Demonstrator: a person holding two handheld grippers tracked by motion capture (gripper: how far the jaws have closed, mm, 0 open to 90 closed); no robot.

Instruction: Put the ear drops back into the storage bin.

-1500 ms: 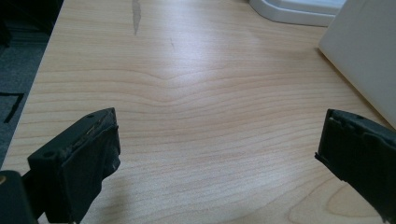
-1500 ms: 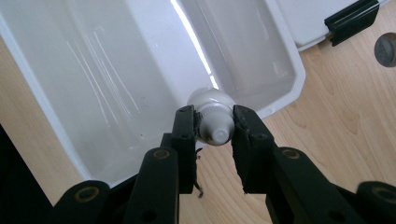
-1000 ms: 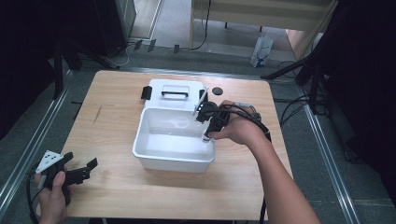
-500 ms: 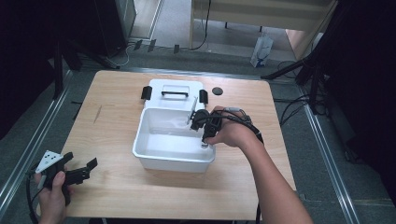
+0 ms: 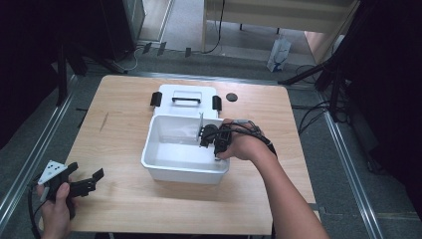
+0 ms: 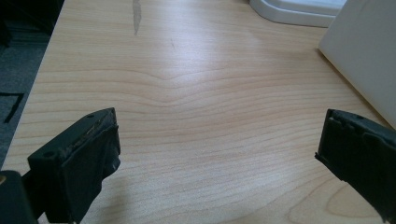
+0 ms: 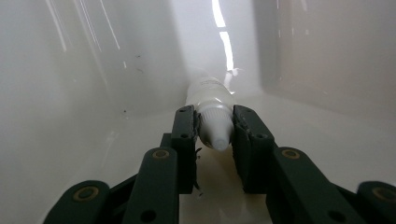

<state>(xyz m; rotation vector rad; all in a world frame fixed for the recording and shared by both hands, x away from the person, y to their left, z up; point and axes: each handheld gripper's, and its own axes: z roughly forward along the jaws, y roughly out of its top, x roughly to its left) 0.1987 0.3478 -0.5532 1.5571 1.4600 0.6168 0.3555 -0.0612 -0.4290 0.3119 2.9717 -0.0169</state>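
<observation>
A white open bin (image 5: 174, 172) stands mid-table. My right gripper (image 5: 205, 135) reaches into it from the right, and its jaws are shut on a slim white tube (image 5: 201, 121). In the right gripper view the tube (image 7: 211, 100) points away along the bin's floor (image 7: 327, 126), its capped end pinched by my right gripper (image 7: 215, 133). Near the table's front left corner a hand holds my left gripper (image 5: 87, 173) wide open with nothing in it. The left gripper view shows the left gripper (image 6: 219, 149) over bare wood (image 6: 201, 84).
The bin's white lid (image 5: 184, 94), with a black handle and side latches, lies flat just behind the bin. A small black disc (image 5: 231, 96) rests to the lid's right. The bin wall (image 6: 369, 60) and the lid's corner (image 6: 299, 9) are ahead of the left gripper.
The right gripper has moved left and down from the bin's right rim to inside the bin, carrying the tube. The left gripper has stayed put.
</observation>
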